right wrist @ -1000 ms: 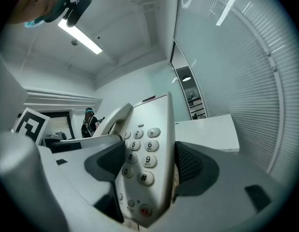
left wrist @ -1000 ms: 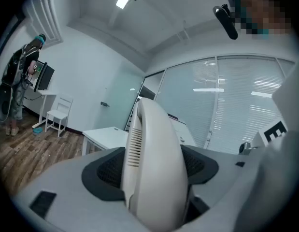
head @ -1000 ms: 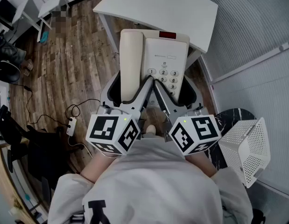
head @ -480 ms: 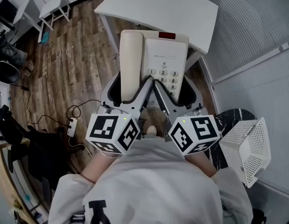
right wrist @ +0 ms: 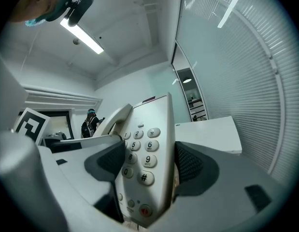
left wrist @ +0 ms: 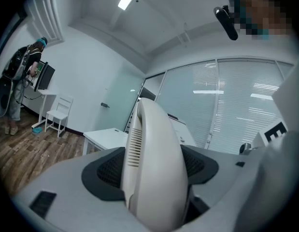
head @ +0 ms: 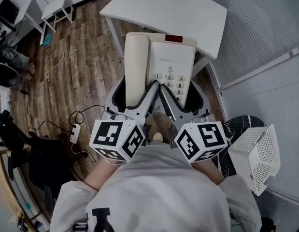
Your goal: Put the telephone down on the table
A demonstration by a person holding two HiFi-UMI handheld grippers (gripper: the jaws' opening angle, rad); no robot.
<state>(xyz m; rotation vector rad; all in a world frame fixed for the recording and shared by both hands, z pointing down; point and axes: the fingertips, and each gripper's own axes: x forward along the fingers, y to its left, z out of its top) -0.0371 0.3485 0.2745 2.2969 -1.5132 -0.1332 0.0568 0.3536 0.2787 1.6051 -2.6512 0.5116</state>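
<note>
My left gripper (left wrist: 154, 180) has its jaws clamped on the lower end of the handset (left wrist: 151, 153), one dark pad on each side of it. My right gripper (right wrist: 149, 174) has its jaws clamped on the keypad side of the telephone (head: 169, 66), one pad on the base's right edge and the other on its key face beside the 8 and 0. Between the two grips I hold the whole set, with the handset seated in its cradle along the left of the base.

In the head view the telephone hangs in front of me, tilted up. Its far end overlaps the near edge of the white desk (head: 163, 8), while the rest is over the wooden floor (head: 77, 66). I cannot tell how high it sits above the desk top, but nothing shows it resting there.

I judge the pick-up and carry are done and the putting down is not. I have yet to bring the set forward over the bare desk top, lower it flat, and open both pairs of jaws.
</note>
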